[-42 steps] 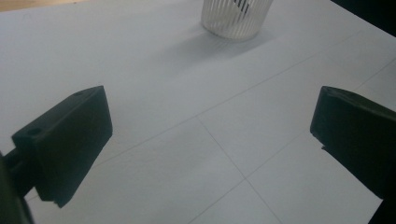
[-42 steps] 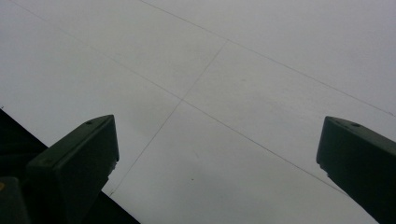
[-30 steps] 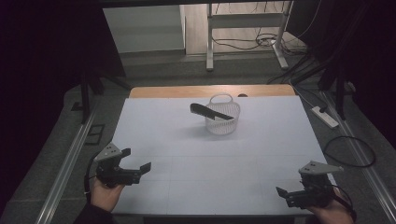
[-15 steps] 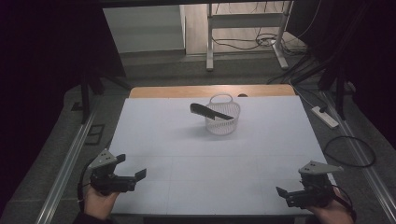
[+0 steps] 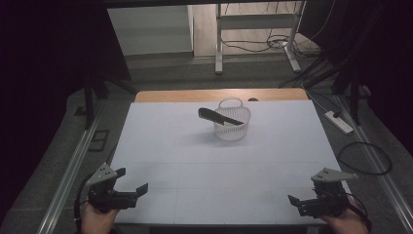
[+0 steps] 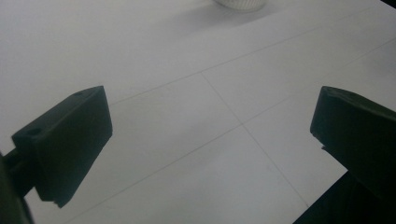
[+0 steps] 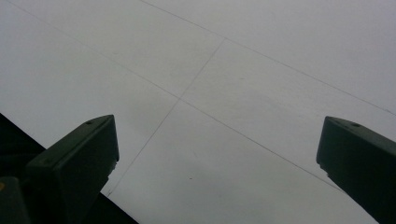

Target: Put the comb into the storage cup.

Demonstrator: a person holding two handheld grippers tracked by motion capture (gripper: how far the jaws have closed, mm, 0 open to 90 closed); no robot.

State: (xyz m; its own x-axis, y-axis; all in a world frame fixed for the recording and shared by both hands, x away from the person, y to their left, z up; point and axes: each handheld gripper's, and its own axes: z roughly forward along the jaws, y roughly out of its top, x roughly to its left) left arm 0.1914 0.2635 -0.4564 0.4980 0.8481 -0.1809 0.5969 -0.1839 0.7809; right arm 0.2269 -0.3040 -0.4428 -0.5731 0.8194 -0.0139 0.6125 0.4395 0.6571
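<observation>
A small white mesh basket (image 5: 233, 122) stands at the far middle of the white table (image 5: 195, 151). A black comb (image 5: 219, 117) lies slanted across its rim, one end sticking out to the left. My left gripper (image 5: 138, 192) rests at the near left corner, held by a hand, jaws wide apart and empty. My right gripper (image 5: 293, 202) sits at the near right corner, also open with nothing between its jaws. In the left gripper view the basket's base (image 6: 239, 3) peeks in at the top edge, far beyond the left gripper (image 6: 210, 140). The right gripper (image 7: 219, 158) faces bare table.
A wooden strip (image 5: 219, 95) borders the table's far edge. Metal rails (image 5: 68, 170) run along both sides. A power strip (image 5: 339, 122) and cables (image 5: 363, 158) lie on the floor at the right. A desk frame (image 5: 253, 34) stands behind the table.
My left gripper has drifted back toward the near edge and slightly left. The right gripper, basket and comb have stayed put.
</observation>
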